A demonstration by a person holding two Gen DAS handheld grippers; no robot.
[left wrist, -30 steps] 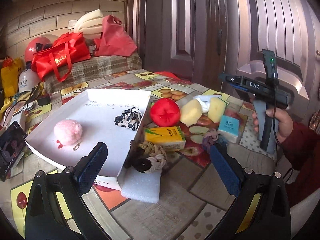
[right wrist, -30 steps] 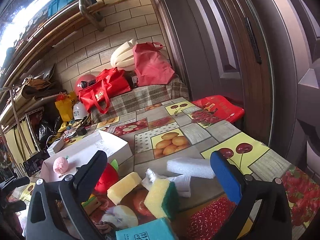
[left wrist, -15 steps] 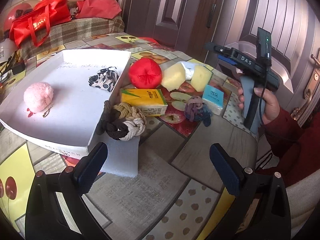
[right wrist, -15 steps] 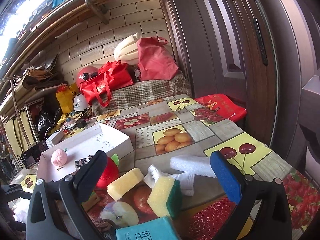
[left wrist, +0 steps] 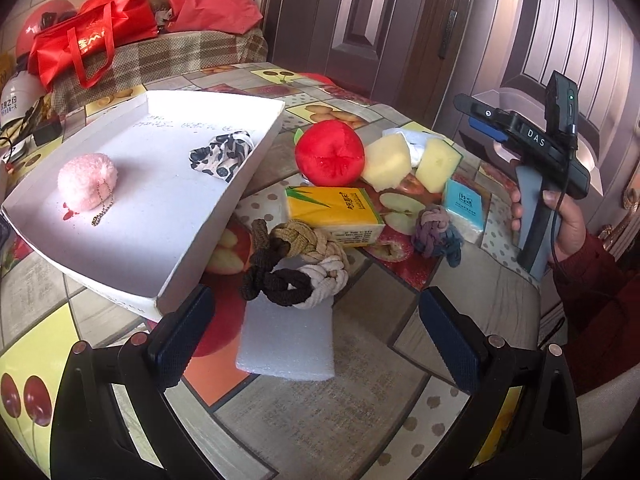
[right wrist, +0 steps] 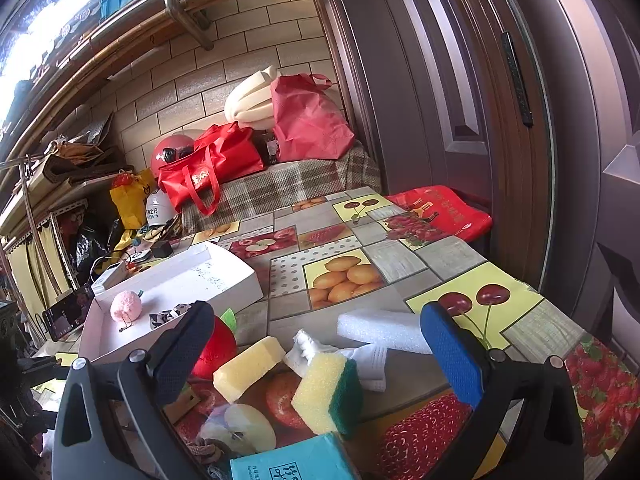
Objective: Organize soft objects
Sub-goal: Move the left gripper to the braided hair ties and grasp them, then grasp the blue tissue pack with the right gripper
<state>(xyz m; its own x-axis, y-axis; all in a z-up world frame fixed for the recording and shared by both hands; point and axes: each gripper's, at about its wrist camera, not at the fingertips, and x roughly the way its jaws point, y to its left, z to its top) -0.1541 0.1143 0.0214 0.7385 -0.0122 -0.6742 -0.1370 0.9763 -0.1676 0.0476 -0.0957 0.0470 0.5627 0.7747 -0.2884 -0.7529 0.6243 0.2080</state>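
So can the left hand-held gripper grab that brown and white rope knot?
Probably yes. The left hand-held gripper is open, and the rope knot lies just ahead on the white foam sheet, nothing between them.

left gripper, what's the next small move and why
Probably ease the left gripper forward and down onto the braided rope knot. Its jaws are open and empty, and the knot lies just ahead on a white foam sheet, outside the white tray, which holds only the pink pompom and a spotted scrunchie.
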